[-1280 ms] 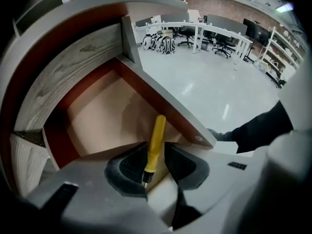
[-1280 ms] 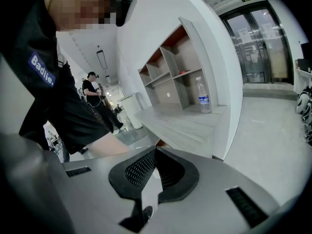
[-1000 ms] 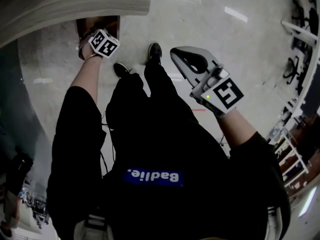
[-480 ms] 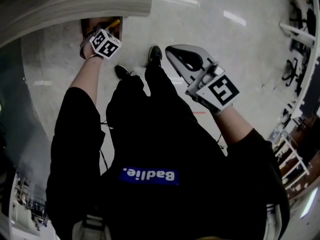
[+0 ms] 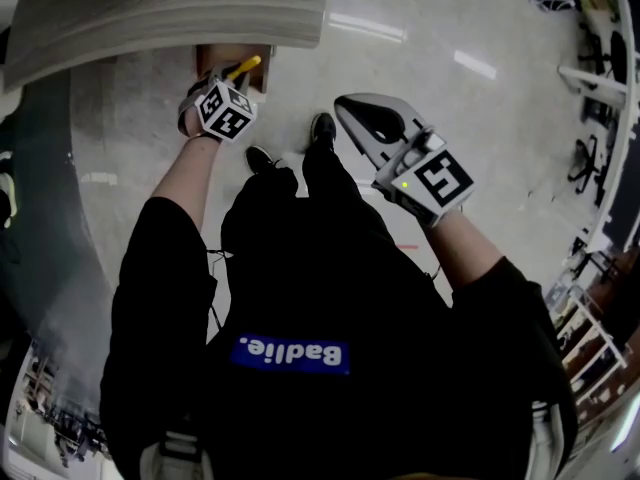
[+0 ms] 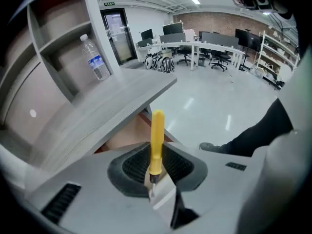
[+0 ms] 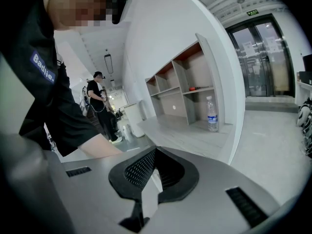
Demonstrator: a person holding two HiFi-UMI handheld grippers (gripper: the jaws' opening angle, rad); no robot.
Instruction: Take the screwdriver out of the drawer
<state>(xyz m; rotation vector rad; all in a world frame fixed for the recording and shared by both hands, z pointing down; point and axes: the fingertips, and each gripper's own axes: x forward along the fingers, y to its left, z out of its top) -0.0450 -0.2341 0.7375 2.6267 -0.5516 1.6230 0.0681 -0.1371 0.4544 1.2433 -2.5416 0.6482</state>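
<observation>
My left gripper [image 5: 232, 80] [image 6: 154, 175] is shut on a yellow-handled screwdriver [image 5: 244, 66] [image 6: 156, 139]. The pads pinch the lower handle near the metal shaft, and the handle sticks out past the jaws. It hangs just above the open drawer [image 5: 212, 56] [image 6: 127, 134], whose brown inside shows under the grey desk top [image 5: 170, 13]. In the head view my right gripper [image 5: 352, 108] [image 7: 150, 175] is held up in front of the person's body, away from the drawer. Its jaws are shut with nothing between them.
The grey desk top [image 6: 105, 108] overhangs the drawer. A water bottle [image 6: 94, 57] [image 7: 212, 113] stands on a shelf unit beside it. The person's shoes [image 5: 322, 128] are on the glossy floor below. Another person [image 7: 97, 106] stands far back, and office desks [image 6: 204, 45] line the room.
The left gripper has risen from the drawer, and the yellow screwdriver has come into sight in its jaws. The right gripper has lifted slightly.
</observation>
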